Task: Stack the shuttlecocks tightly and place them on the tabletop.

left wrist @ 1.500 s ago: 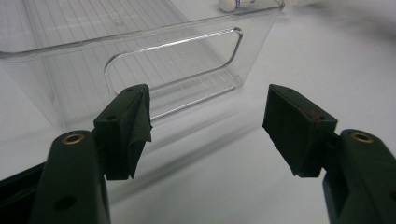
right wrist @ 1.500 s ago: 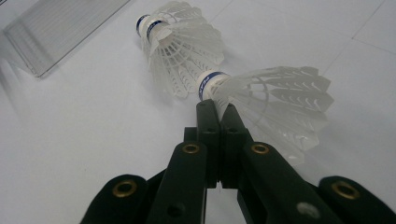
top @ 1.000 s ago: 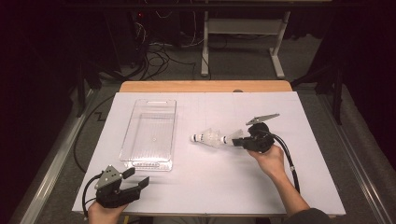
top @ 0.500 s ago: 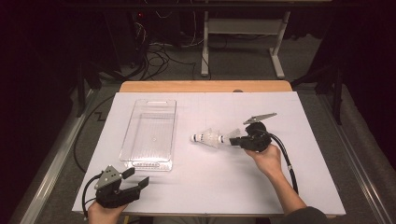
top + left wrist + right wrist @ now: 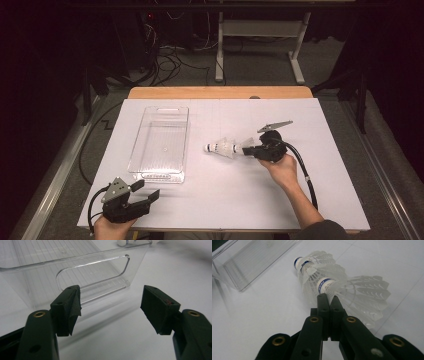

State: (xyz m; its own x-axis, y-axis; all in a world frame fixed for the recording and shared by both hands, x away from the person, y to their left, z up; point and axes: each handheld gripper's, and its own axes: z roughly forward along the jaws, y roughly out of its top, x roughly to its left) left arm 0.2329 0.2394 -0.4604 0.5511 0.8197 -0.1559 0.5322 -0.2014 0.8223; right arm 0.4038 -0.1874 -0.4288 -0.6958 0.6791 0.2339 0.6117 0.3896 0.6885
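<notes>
Three white feather shuttlecocks with blue-banded corks lie together mid-table (image 5: 223,148). In the right gripper view two of them (image 5: 308,267) lie just past the nearest shuttlecock (image 5: 352,290). My right gripper (image 5: 251,148) (image 5: 328,298) has its jaws pressed together on the feather skirt of that nearest one, just below its cork. A clear plastic bin (image 5: 160,172) stands empty at the left. My left gripper (image 5: 145,191) (image 5: 111,305) rests open near the front left edge, its jaws facing the bin's handle end (image 5: 100,270) with nothing between them.
The white table sheet (image 5: 225,200) has bare room in front and at the right. A cable (image 5: 305,175) trails from the right gripper along the forearm. A wooden strip (image 5: 220,92) borders the far edge, with table legs and cables on the floor behind.
The right gripper and the shuttlecocks have shifted very slightly left. The left gripper has stayed put.
</notes>
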